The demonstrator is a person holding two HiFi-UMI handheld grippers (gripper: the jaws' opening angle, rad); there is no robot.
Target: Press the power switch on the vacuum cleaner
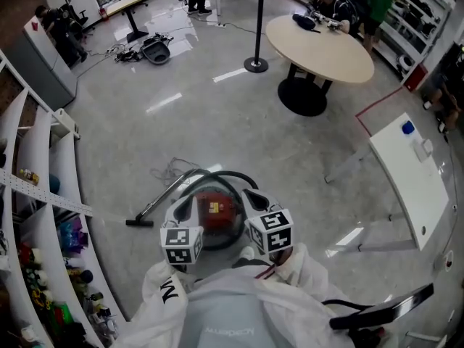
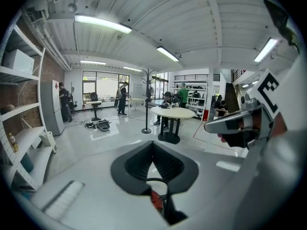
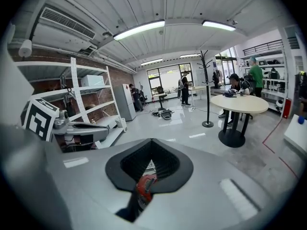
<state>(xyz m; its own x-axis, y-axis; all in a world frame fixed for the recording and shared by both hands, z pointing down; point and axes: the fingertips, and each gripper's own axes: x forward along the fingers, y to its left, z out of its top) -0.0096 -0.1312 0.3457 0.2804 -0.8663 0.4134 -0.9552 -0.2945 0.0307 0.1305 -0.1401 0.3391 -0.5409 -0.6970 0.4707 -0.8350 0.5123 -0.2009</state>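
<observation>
Hovering: left gripper (image 1: 185, 210) and right gripper (image 1: 251, 199) above the red vacuum cleaner (image 1: 215, 212) on the floor (image 1: 217, 114).
Left fingers (image 2: 132, 169): pressed together, empty.
Right fingers (image 3: 169, 167): pressed together, empty.

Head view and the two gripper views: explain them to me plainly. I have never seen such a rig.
No robot here: a person in white holds a two-jaw gripper in each hand. The head view looks down from the person's head; the other two come from cameras riding on the left gripper and right gripper. Both have jaws together and hold nothing. Below them, on the glossy grey floor, sits a round red vacuum cleaner with a black hose and grey wand. A round beige table stands farther off.
</observation>
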